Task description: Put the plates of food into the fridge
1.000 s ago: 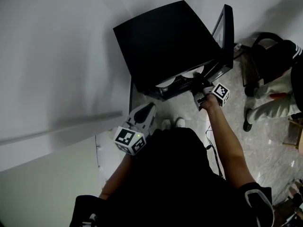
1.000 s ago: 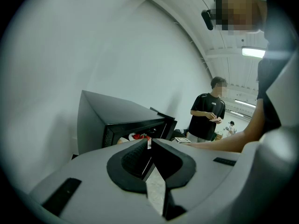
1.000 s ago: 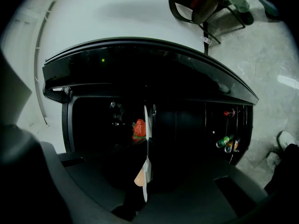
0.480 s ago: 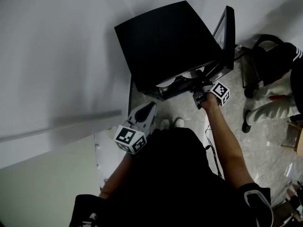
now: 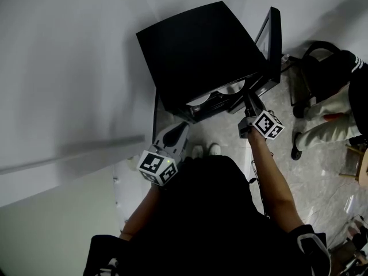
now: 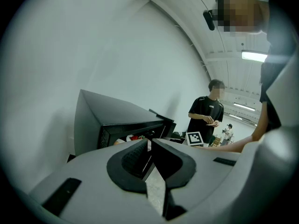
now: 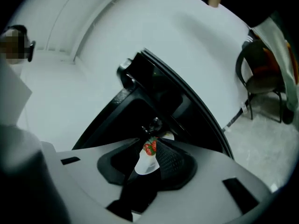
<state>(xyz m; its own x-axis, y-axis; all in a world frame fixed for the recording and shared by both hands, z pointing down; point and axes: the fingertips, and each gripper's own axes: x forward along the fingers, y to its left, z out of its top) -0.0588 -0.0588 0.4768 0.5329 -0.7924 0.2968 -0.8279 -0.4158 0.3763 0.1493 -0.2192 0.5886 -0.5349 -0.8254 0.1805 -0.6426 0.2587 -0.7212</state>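
Observation:
A black mini fridge (image 5: 201, 50) stands on the floor with its door (image 5: 273, 39) swung open to the right. Two white plates (image 5: 201, 100) (image 5: 231, 89) rest inside at the front of a shelf. My right gripper (image 5: 248, 101) hovers just outside the opening, its jaws opening. In the right gripper view a white plate with strawberries (image 7: 147, 164) shows through the gap of that gripper (image 7: 150, 146), and the pads are not pressing on it. My left gripper (image 5: 183, 130) hangs near my body, pointing at the fridge (image 6: 117, 115); its pads meet at the tips (image 6: 150, 143) with nothing between them.
A black chair (image 5: 322, 56) and a seated person's legs (image 5: 328, 119) are to the right of the fridge door. Another person (image 6: 208, 115) stands beyond the fridge. A white wall runs along the left. My feet (image 5: 207, 150) are just before the fridge.
My right gripper has drawn back from the fridge opening toward me, its marker cube shifting down and right. The left gripper has hardly moved.

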